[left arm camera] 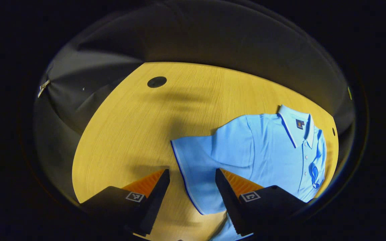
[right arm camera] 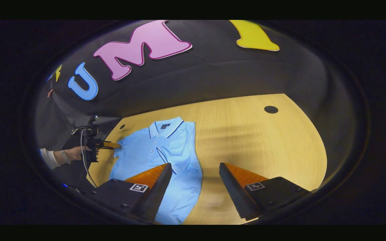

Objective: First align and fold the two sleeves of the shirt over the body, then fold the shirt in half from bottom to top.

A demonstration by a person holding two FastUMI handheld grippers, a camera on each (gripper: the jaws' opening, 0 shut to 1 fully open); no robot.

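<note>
Lying on wooden table (right arm camera: 263,140): blue shirt (right arm camera: 166,150).

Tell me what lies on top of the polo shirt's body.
One sleeve lies folded over the light blue polo shirt; the other sleeve lies spread on the wooden table. Underneath is hidden.

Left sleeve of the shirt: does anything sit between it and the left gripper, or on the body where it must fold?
Nothing visible. The left gripper is open directly over the spread left sleeve, and the shirt body lies bare on the table.
</note>
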